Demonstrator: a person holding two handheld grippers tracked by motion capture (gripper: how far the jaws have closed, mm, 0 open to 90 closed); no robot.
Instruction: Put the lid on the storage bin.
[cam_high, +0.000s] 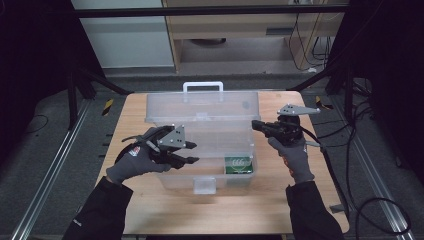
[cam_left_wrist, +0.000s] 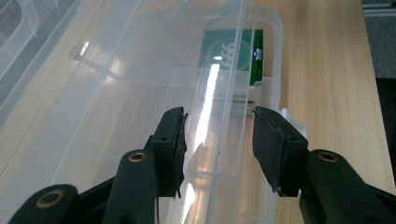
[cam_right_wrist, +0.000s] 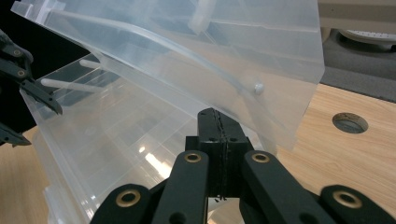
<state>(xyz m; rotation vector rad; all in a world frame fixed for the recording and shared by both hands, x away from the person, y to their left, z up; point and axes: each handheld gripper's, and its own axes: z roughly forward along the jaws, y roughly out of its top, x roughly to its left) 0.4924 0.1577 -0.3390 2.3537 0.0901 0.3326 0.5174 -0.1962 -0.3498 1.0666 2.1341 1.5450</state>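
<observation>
Closing the lid of the clear storage box (cam_high: 202, 150), midway through the swing.

High view: box at centre of frame on the wooden surface (cam_high: 150, 210), lid (cam_high: 202, 106) tilted up behind it, white handle at the top; green packet (cam_high: 238, 164) in the lower right corner of the box. Left gripper (cam_high: 192, 152) at the box's left edge, jaws parted; right gripper (cam_high: 256, 125) at the lid's right end.
Left gripper view: jaws wide, straddling the front wall of the box without pinching; packet in the upper middle.
Right gripper view: jaws pressed together, nothing seen between them, tips just under the slanted lid edge (cam_right_wrist: 280, 121); left gripper at far left.
Next, probably: easing the lid down while steadying the box, then pressing the front latch (cam_high: 204, 185).
</observation>
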